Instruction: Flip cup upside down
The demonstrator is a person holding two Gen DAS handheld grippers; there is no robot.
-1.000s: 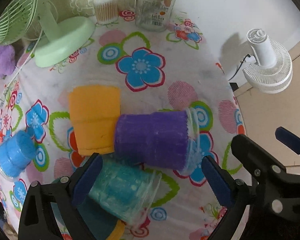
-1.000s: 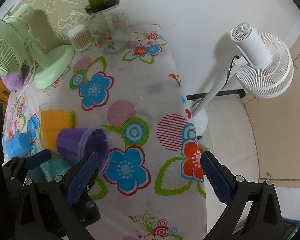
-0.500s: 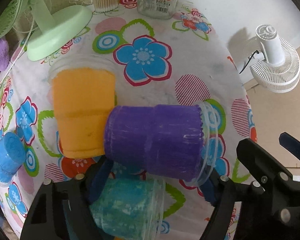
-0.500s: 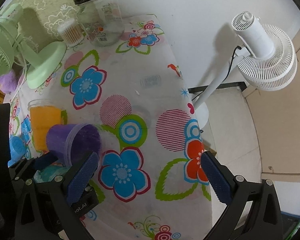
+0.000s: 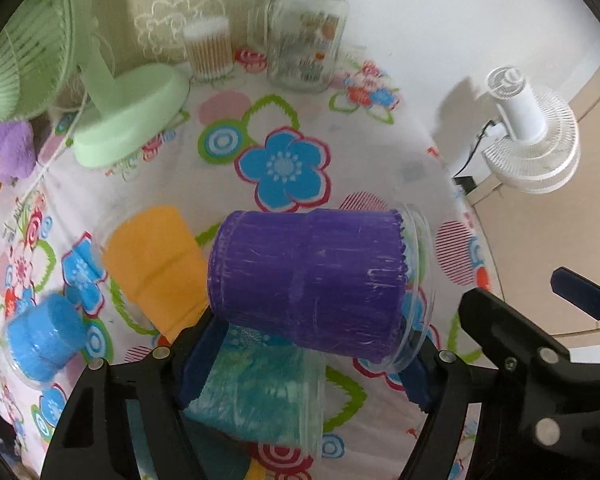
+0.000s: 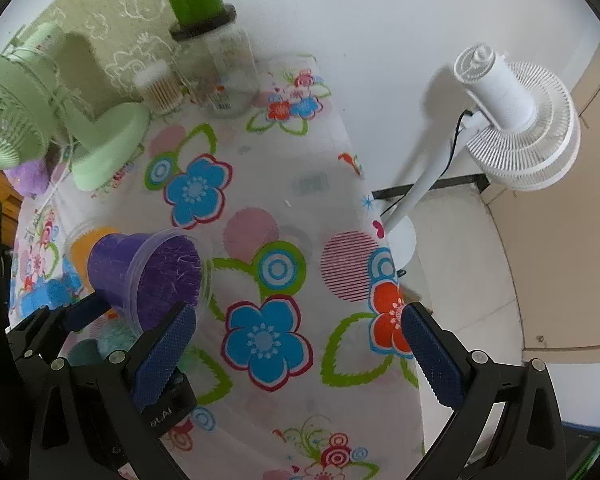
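Note:
My left gripper (image 5: 304,360) is shut on the purple cup (image 5: 312,284), which is on its side, mouth to the right, lifted above the floral tablecloth (image 5: 284,128). The same cup shows in the right wrist view (image 6: 148,276), its open mouth facing that camera. My right gripper (image 6: 296,356) is open and empty above the cloth, right of the cup. An orange cup (image 5: 156,264) stands upside down to the left. A teal cup (image 5: 256,396) lies on its side under my left gripper. A blue cup (image 5: 44,340) stands upside down at far left.
A green desk fan (image 5: 128,116), a tub of cotton swabs (image 5: 208,52) and a glass jar (image 5: 308,44) with a green cup on its lid stand at the back. A purple plush (image 5: 8,152) lies at left. A white floor fan (image 6: 512,116) stands beyond the table's right edge.
My left gripper closed on the purple cup and lifted it off the cloth. The right gripper stayed open and shifted only slightly.

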